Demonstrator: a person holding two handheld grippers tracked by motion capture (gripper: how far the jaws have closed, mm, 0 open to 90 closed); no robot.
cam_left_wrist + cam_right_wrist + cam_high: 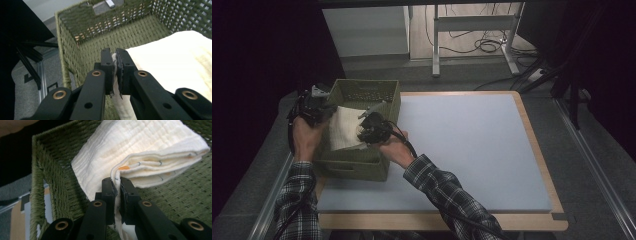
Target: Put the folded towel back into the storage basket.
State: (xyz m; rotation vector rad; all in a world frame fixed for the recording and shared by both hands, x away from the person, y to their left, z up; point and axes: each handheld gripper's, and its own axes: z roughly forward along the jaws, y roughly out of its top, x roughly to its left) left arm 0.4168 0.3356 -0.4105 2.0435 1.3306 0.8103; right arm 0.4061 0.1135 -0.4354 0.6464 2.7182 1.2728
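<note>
2 grippers clamp folded cream cotton cloth (344,131) inside green woven rectangular basket (388,102); left gripper (114,65) nips 1 edge; right gripper (116,191) pinches folded corner; jaws nearly closed.

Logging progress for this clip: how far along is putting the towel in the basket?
Done: the folded cream towel looks folded and is inside the green woven basket. In hand: left gripper and right gripper each pinch an edge. Left: release the towel and pull the grippers out.

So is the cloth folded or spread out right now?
Folded: the cloth shows stacked layers at its edge, pinched by both grippers over the basket.
</note>
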